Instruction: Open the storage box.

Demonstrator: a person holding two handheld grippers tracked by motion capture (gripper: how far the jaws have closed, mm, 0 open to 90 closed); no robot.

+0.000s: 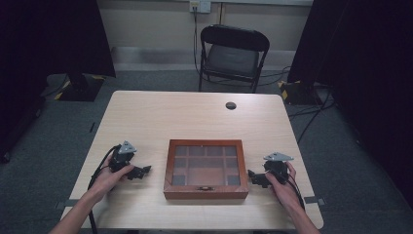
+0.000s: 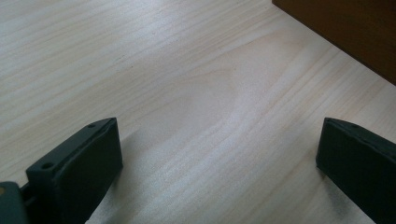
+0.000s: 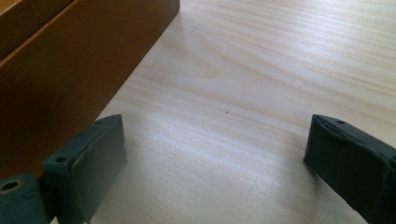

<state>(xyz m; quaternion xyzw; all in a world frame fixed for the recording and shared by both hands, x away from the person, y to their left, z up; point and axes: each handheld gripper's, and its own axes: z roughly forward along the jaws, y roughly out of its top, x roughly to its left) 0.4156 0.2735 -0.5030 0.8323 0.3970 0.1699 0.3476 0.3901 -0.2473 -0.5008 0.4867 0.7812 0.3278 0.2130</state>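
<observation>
A brown wooden box (image 1: 206,168) with a glass lid over several compartments lies shut near the table's front edge, a small metal latch (image 1: 206,187) on its front side. My left gripper (image 1: 144,170) rests on the table left of the box, open, jaws wide apart with bare wood between them (image 2: 219,154). The box's side (image 2: 345,32) shows at the upper right of the left gripper view. My right gripper (image 1: 251,175) rests right of the box, open (image 3: 215,158), its left jaw close beside the box's wall (image 3: 70,79).
The light wooden table (image 1: 195,117) has a dark round cable hole (image 1: 231,105) at the back. A black folding chair (image 1: 233,56) stands behind the table. Dark curtains hang on both sides, and cables lie on the grey floor.
</observation>
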